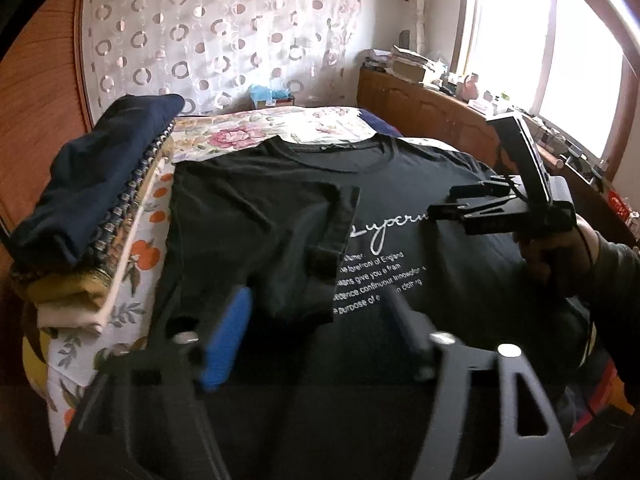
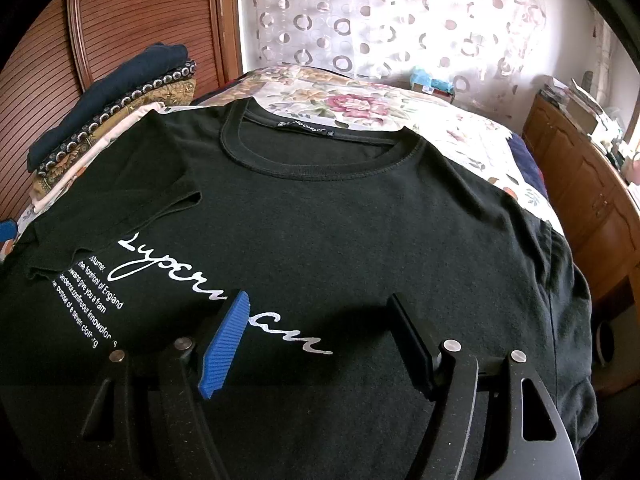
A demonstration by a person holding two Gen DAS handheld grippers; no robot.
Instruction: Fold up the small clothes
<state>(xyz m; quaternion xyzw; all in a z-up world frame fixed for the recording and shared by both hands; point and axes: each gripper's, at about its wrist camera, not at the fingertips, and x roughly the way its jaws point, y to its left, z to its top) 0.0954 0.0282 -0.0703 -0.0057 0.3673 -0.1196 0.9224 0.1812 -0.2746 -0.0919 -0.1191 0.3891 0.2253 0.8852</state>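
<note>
1. The black T-shirt (image 2: 340, 208) is soft matte cotton with a ribbed round collar and white script print, lying flat on the floral bedspread (image 2: 360, 96) just ahead of and under both grippers
2. Its left sleeve (image 1: 280, 216) is folded inward over the chest, hem beside the lettering
3. Left gripper (image 1: 316, 300): jaws spread apart with nothing between them, one ribbed blue pad (image 1: 230, 336) showing
4. Right gripper (image 2: 320, 320): jaws spread wide above the print, clasping nothing
5. A stack of folded clothes (image 1: 100, 208), navy on top, sits left of the left gripper
6. Wooden cabinet (image 2: 592, 200) stands off to the right
</note>
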